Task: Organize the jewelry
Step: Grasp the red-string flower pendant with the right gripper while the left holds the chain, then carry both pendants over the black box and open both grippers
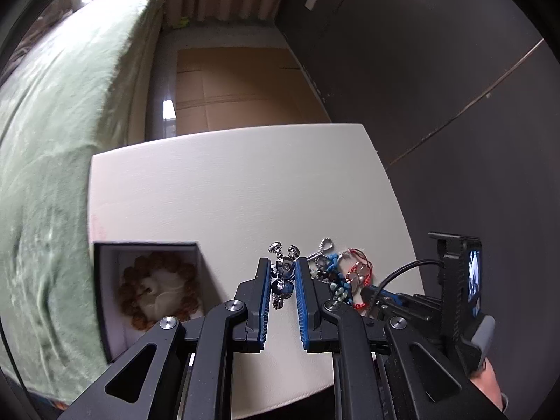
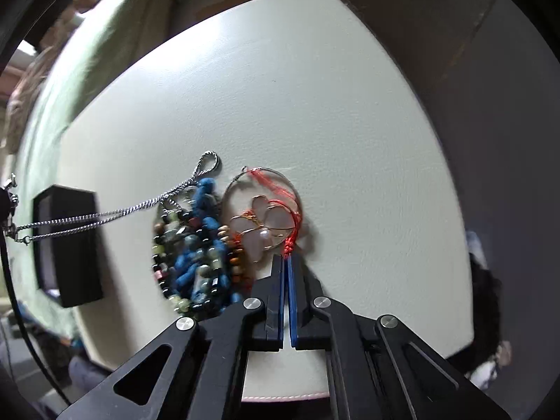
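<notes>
Necklace pendant (image 1: pixel 282 276) pinched in my left gripper (image 1: pixel 283 273), its chain (image 2: pixel 105 215) trailing from the pile (image 2: pixel 196 248). My right gripper (image 2: pixel 286 262) is clamped on the red cord (image 2: pixel 292 234).

- The left gripper (image 1: pixel 283 273) points steeply down over the table (image 1: pixel 217 189), its blue-padded jaws narrow and clamped on a silver charm pendant (image 1: pixel 282 273).
- The right gripper (image 2: pixel 286 262) points almost straight down at the table, jaws pressed together, pinching a red cord (image 2: pixel 289 250).
- A hand (image 1: pixel 484 381) grips the right gripper's handle.
</notes>
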Motion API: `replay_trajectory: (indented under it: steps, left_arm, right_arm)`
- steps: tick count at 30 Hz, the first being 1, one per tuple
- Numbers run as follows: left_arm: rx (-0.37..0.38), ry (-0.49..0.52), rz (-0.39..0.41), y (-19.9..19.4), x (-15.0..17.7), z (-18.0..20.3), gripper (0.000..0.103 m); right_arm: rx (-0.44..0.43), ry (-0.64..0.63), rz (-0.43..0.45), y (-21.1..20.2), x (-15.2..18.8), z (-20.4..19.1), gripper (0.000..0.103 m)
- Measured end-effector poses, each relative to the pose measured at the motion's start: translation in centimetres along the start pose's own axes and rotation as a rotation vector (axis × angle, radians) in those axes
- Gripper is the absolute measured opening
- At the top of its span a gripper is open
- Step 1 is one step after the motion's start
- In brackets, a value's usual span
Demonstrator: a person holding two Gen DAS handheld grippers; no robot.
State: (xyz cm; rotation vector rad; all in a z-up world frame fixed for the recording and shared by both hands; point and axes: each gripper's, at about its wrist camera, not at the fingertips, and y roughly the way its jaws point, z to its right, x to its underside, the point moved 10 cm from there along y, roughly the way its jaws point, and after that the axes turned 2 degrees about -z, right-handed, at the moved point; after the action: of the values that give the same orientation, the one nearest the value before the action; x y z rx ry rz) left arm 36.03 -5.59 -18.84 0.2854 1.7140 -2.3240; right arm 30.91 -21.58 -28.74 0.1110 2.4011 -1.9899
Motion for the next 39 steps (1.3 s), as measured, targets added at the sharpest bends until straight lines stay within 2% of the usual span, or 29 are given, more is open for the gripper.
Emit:
replay_trajectory:
  steps: [2,5,10,25,39]
  left_arm:
    - [0.002,-0.003,0.016,-1.1,0.3,-0.4,0.014]
    - [0.0,-0.018,0.044,-3.3,0.7,-1.1,0.014]
    - [0.006,-0.021,0.098,-6.7,0.9,-1.2,0.014]
    - [-0.006,0.001,0.244,-16.4,2.0,-0.3,0.014]
    - [-0.022,0.057,0.392,-25.1,-1.9,0.2,0.014]
  right_arm:
    - [-0.024,0.018,0.025,-0.9,0.1,0.5,0.003]
    - [-0.106,0.027,0.055,-2.8,0.8,0.2,0.003]
    - [-0.162,0.021,0.12,-6.5,1.5,-0.8,0.003]
    - [-0.2,-0.076,0.202,-13.1,3.1,-6.2,0.003]
    - [-0.236,-0.203,0.271,-18.0,2.4,-13.0,0.003]
